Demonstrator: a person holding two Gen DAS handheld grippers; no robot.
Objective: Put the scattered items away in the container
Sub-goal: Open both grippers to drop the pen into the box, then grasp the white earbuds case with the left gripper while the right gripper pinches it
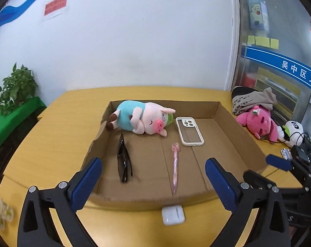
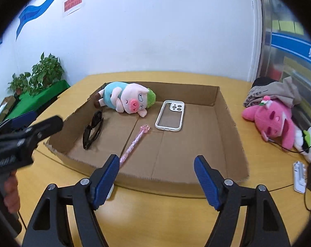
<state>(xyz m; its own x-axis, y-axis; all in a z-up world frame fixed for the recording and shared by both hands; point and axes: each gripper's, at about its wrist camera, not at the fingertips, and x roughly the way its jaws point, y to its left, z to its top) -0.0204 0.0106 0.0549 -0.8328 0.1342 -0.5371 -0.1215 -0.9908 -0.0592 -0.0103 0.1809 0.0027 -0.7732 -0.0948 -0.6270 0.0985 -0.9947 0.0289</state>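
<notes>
While both grippers are held with jaws apart and empty, the white earbud case (image 1: 173, 214) is seen on the table (image 1: 52, 127), just outside the cardboard tray's (image 1: 239, 135) near wall, between the left gripper's (image 1: 153, 177) fingers; the right gripper (image 2: 156, 177) is held alongside.

1. I see open floor in the right half of the cardboard tray (image 1: 235, 131), clear to enter from above.
2. The plush pig (image 1: 143, 119), sunglasses (image 1: 124, 162), pen (image 1: 175, 170) and phone case (image 1: 189, 130) crowd its left and middle.
3. The earbud case (image 1: 173, 215) sits on the table just before the near wall.
</notes>
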